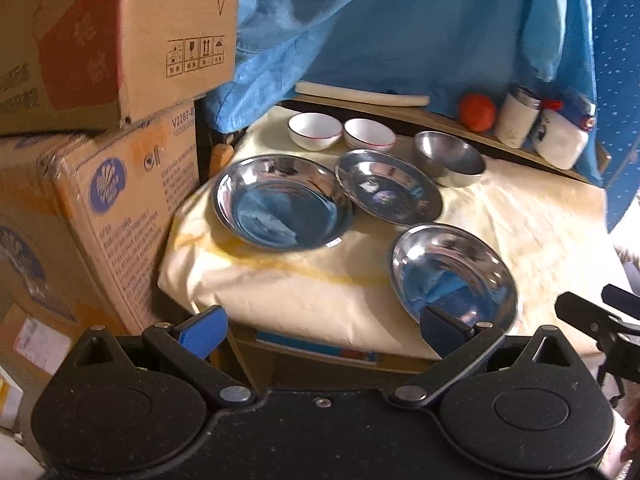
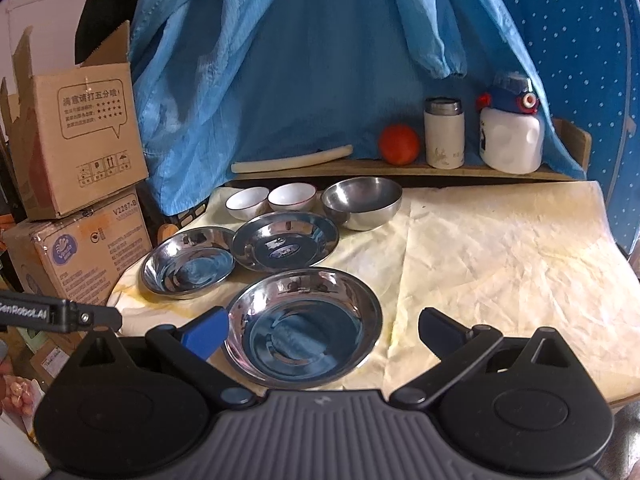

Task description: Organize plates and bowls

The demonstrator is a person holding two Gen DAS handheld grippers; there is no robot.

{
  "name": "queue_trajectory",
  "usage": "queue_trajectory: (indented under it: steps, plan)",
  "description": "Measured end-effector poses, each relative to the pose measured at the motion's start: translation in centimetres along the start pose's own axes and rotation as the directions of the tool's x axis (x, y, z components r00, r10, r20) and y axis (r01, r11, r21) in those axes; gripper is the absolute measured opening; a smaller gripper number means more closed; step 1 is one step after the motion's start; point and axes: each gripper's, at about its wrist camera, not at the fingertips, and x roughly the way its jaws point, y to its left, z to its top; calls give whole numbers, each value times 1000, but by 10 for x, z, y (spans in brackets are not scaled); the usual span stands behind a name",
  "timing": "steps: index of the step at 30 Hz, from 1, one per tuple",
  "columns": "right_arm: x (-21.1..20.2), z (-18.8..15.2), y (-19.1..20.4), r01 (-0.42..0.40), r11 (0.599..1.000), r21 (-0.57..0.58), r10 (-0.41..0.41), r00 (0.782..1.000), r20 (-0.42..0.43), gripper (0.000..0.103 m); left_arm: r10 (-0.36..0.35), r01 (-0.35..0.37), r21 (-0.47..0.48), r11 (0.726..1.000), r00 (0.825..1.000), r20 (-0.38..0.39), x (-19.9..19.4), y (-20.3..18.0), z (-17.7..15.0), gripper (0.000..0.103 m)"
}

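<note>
Three steel plates lie on the cream cloth: a near plate (image 2: 306, 330) (image 1: 454, 276), a left plate (image 2: 188, 266) (image 1: 280, 202) and a middle plate (image 2: 286, 246) (image 1: 388, 186). Behind them stand two white bowls (image 2: 246, 202) (image 2: 292, 196) and a steel bowl (image 2: 362, 200) (image 1: 448, 152). My right gripper (image 2: 322, 330) is open and empty, its fingers on either side of the near plate, above its front. My left gripper (image 1: 322, 330) is open and empty, at the table's front left edge.
Stacked cardboard boxes (image 1: 100, 120) stand left of the table. A back ledge holds an orange ball (image 2: 399, 145), a white flask (image 2: 444, 132) and a white bottle (image 2: 512, 136). Blue cloth (image 2: 300, 60) hangs behind. The cream cloth (image 2: 500, 248) covers the table.
</note>
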Motion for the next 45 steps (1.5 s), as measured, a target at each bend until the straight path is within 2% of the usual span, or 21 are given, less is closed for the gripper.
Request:
queue_trajectory:
  steps: [5,9,15,19,23,29,36,40,45]
  plan:
    - [23,12,7,13,1000,-5,-13,1000,-17,103,30,-29,19,999,999,-21,26,6,21,102]
    - [44,24,11,0,1000,-10,0,999,-41,103,51,-51,-4,999,998,-24,45,14,34,102]
    - [83,50,8,-108,992,58,114,986,-118,103,96,-97,-23,995,995,-23,79,15,48,99]
    - [107,66,10,-208,972,107,224,960,-166,103,120,-120,-11,993,992,-40,93,17,51,99]
    - [134,76,17,-291,941,174,324,923,-208,102,121,-124,-48,991,990,-66,103,29,54,99]
    - [162,84,36,-353,913,204,397,881,-257,95,126,-133,-77,988,988,-84,112,40,57,97]
    - [194,84,47,-347,900,262,420,850,-317,82,124,-133,-97,986,988,-95,122,46,60,89]
    - [207,81,51,-342,893,293,433,830,-352,74,117,-128,-118,985,988,-99,128,51,62,79]
    - [219,78,59,-320,901,292,418,820,-392,69,99,-115,-155,981,989,-111,132,58,63,70]
